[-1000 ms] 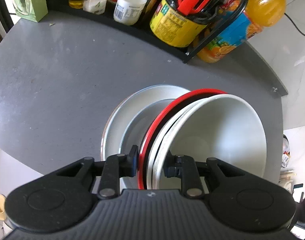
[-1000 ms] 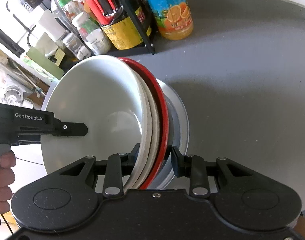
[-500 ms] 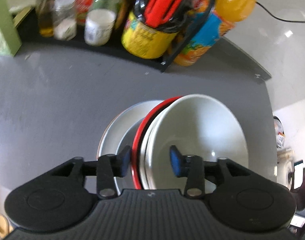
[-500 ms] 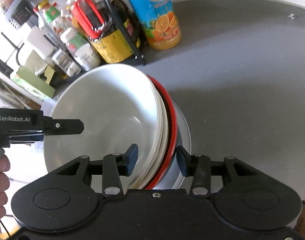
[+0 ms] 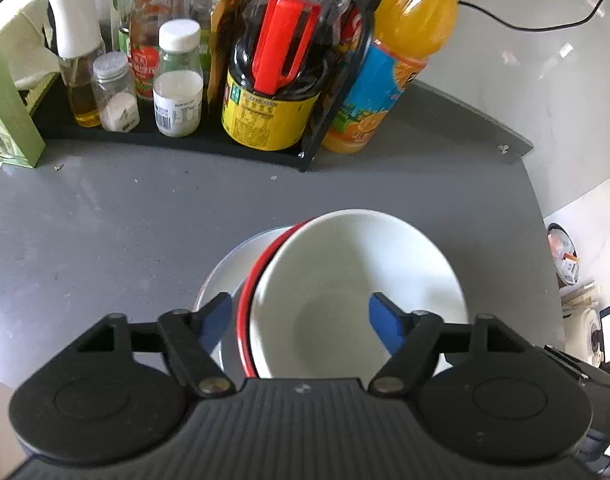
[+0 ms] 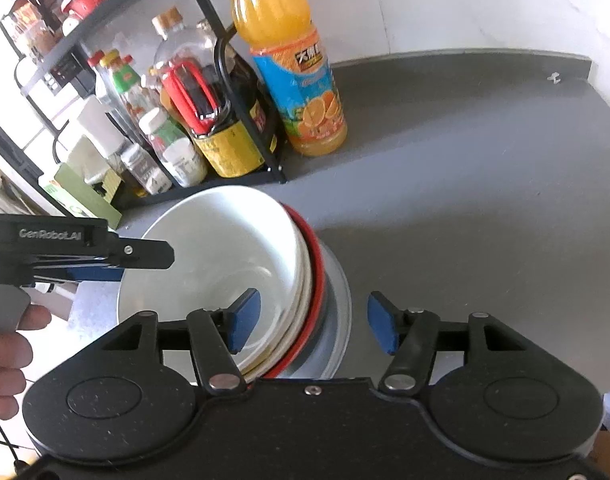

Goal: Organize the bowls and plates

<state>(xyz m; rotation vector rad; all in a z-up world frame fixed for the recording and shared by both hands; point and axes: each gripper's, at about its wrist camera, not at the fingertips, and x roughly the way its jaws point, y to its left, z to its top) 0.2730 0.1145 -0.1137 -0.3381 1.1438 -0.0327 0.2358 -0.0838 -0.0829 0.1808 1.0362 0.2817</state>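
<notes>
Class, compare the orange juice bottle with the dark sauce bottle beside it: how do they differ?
The juice bottle holds orange liquid; the sauce bottle holds dark liquid. The juice bottle stands on the counter; the sauce bottle sits inside the black rack. The labels are blue and yellow. Both stand upright.

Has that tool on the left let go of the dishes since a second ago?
Yes. The left tool was clamped on the stack's rims; now its blue pads stand wide apart around the white bowl, and it has drawn back from the orange juice bottle.
</notes>
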